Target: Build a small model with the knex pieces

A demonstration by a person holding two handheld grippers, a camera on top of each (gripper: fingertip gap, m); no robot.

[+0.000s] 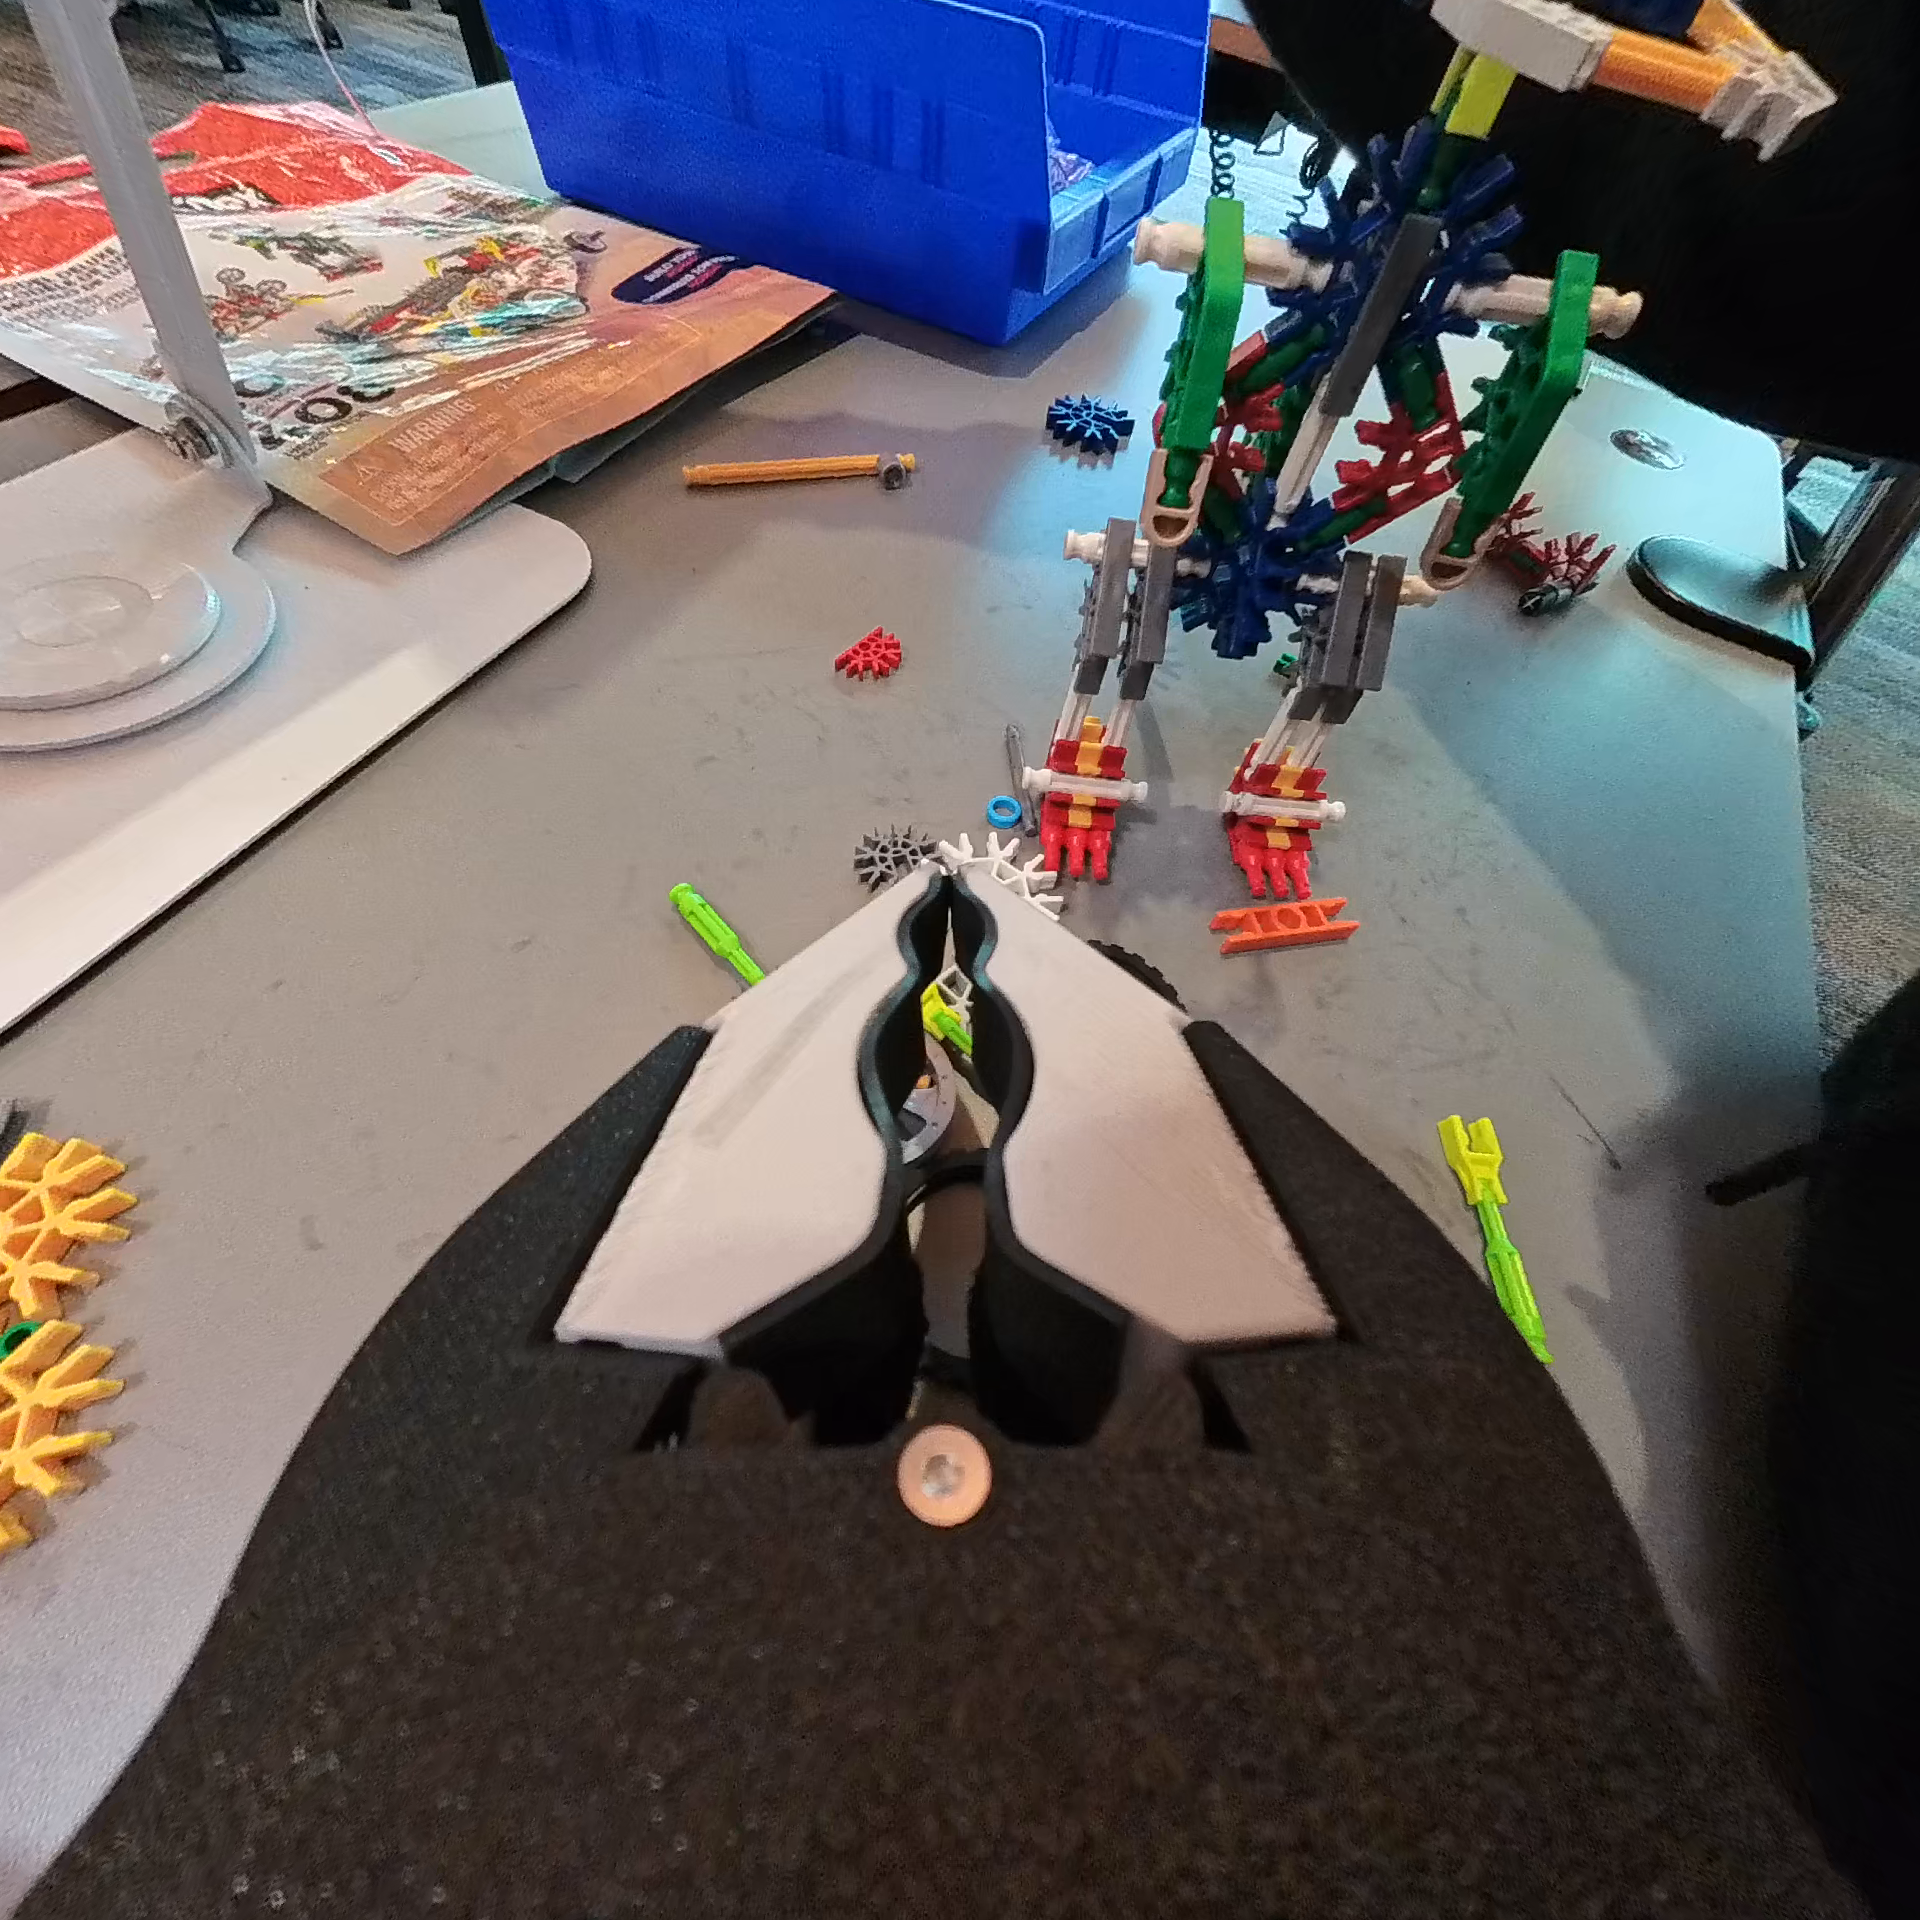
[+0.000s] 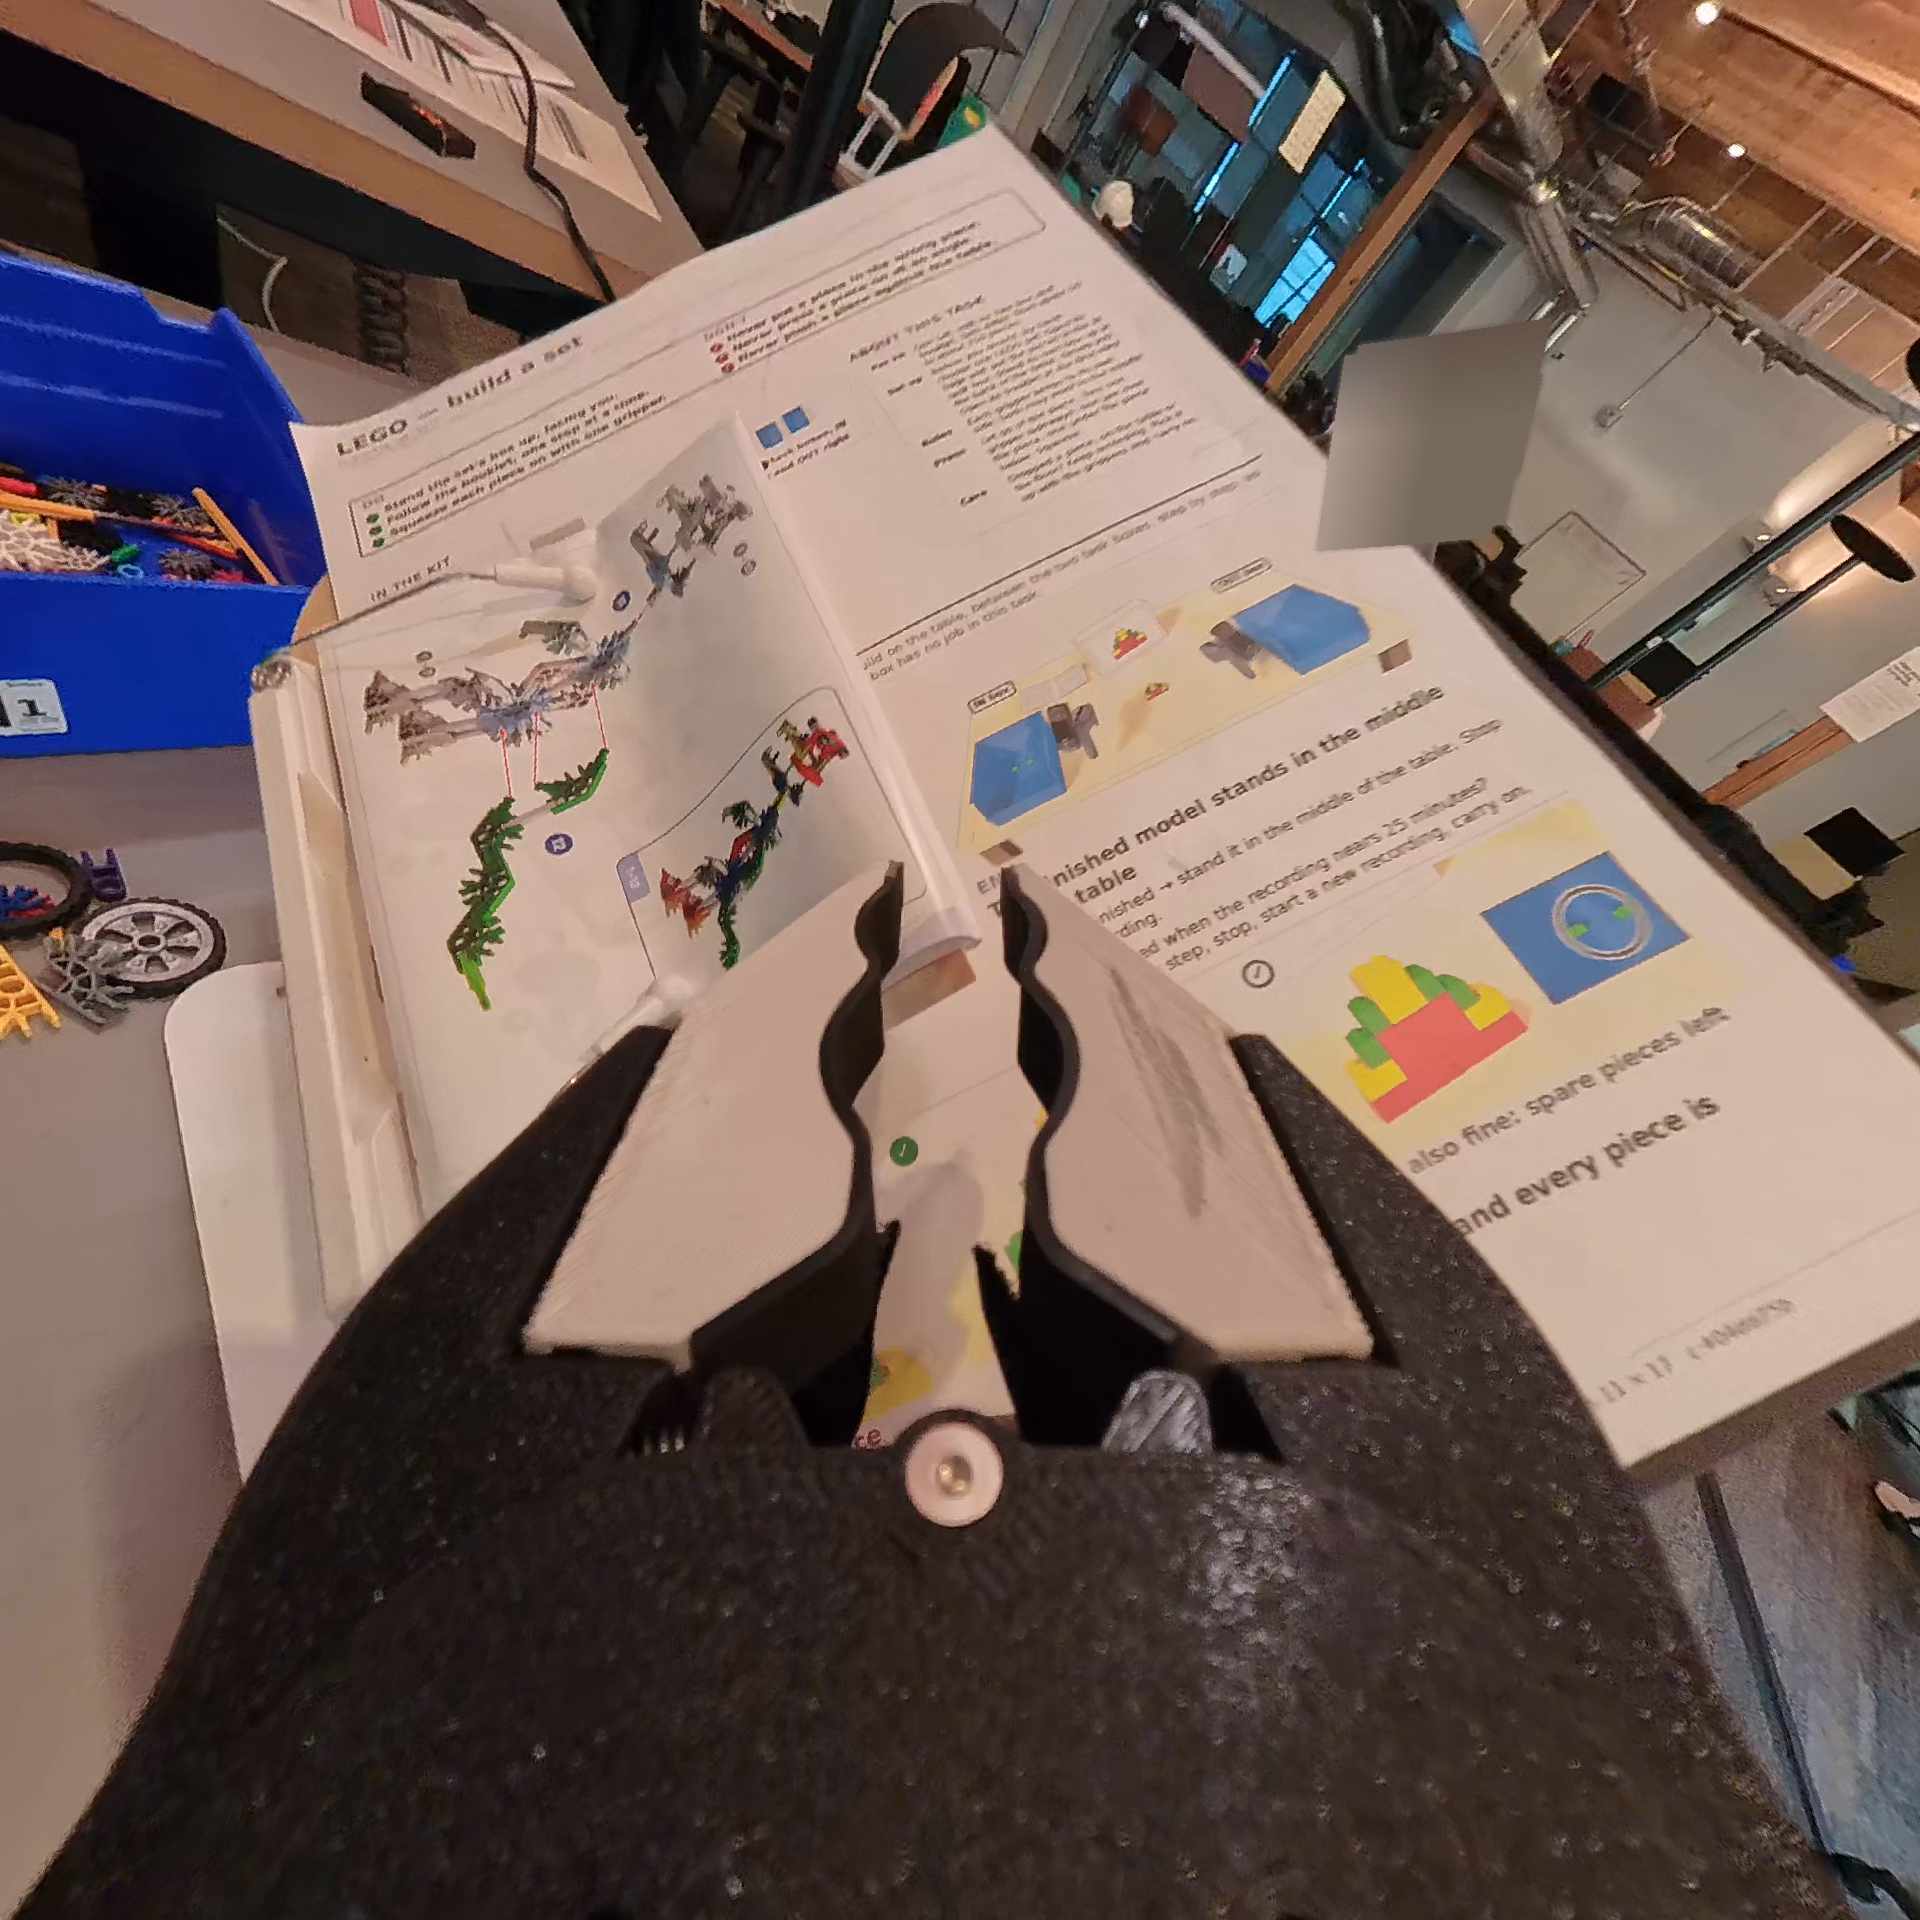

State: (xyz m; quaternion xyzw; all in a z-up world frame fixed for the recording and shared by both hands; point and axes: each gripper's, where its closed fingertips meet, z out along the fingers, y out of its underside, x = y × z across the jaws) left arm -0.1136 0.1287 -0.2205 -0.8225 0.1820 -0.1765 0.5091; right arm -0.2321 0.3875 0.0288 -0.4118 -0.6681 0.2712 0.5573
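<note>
My left gripper point(image 1: 948, 885) is shut, its tips meeting low over the grey table point(image 1: 644, 790). A wheel point(image 1: 928, 1112) and a small white and yellow piece point(image 1: 948, 1000) show through the gap under its fingers; I cannot tell if it grips them. Just past the tips lie a white snowflake connector point(image 1: 1003, 857) and a grey one point(image 1: 888, 854). A tall rod-and-connector model point(image 1: 1309, 499) stands ahead on two red feet point(image 1: 1081, 821). My right gripper point(image 2: 951, 878) is open and empty above an open instruction booklet point(image 2: 582, 779) and a printed sheet point(image 2: 1351, 883).
A blue bin point(image 1: 862, 145) stands at the back beside a packaging bag point(image 1: 416, 343) and a white stand base point(image 1: 312, 665). Loose pieces lie about: green rod point(image 1: 717, 932), yellow-green rod point(image 1: 1491, 1226), orange piece point(image 1: 1283, 923), red connector point(image 1: 869, 655), orange rod point(image 1: 795, 471), yellow connectors point(image 1: 52, 1226). Tip to tip, the grippers are about 40 centimetres apart.
</note>
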